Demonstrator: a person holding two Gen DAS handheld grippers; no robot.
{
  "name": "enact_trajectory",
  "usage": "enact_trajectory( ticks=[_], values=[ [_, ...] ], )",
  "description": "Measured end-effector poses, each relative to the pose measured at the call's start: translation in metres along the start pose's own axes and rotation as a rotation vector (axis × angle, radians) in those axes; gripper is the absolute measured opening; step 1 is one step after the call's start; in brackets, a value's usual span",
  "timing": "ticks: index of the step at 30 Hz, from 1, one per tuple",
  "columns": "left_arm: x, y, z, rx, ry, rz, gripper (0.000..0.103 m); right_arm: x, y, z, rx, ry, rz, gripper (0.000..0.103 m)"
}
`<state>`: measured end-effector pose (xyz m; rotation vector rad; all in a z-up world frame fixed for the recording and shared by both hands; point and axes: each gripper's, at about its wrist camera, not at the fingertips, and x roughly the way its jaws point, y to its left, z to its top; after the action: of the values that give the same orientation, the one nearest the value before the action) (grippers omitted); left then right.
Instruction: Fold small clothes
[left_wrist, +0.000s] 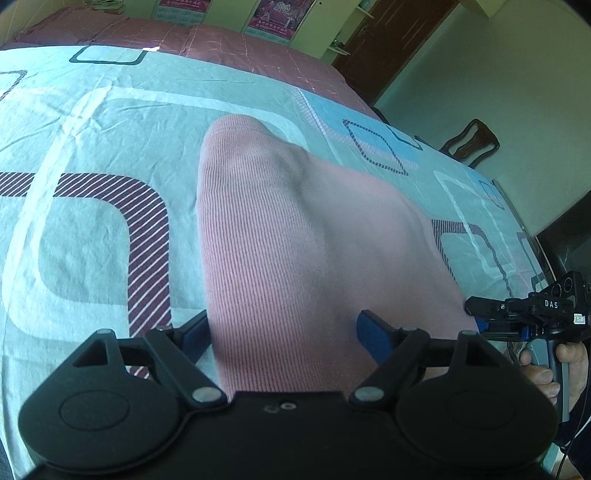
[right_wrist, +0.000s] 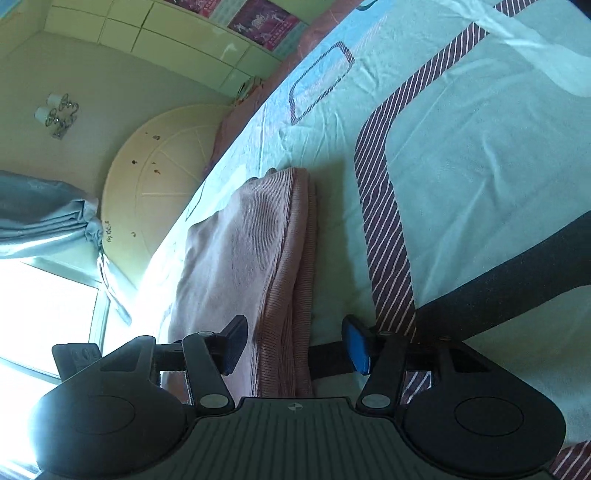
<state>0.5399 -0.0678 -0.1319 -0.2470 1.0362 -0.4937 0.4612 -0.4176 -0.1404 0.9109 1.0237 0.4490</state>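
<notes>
Garment (left_wrist: 280, 236), pink and folded, lies mid-frame on the bedsheet (left_wrist: 92, 129). Your left gripper (left_wrist: 284, 332) is released, jaws apart around its near end. Your right gripper (right_wrist: 295, 343) is released too, astride its edge.

Daylight is pouring through the window (right_wrist: 44, 314) beside the bed (left_wrist: 92, 229); grey curtains (right_wrist: 40, 218) are hanging above it, a dark door (left_wrist: 391, 44) is standing beyond the bed's far corner.

Bed (left_wrist: 92, 229) with pale green patterned sheet, folded pink ribbed garment (left_wrist: 280, 240) lying on it
</notes>
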Motion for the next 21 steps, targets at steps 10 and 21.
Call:
enact_trajectory(
  ticks=[10,21],
  values=[
    [0.006,-0.015,0.002,0.052,-0.008,0.068,0.083,0.034,0.03,-0.003,-0.138,0.032,-0.003,0.055],
    [0.008,-0.054,0.002,0.207,-0.026,0.202,0.058,0.045,0.054,-0.019,-0.329,0.021,-0.142,0.027]
  ],
)
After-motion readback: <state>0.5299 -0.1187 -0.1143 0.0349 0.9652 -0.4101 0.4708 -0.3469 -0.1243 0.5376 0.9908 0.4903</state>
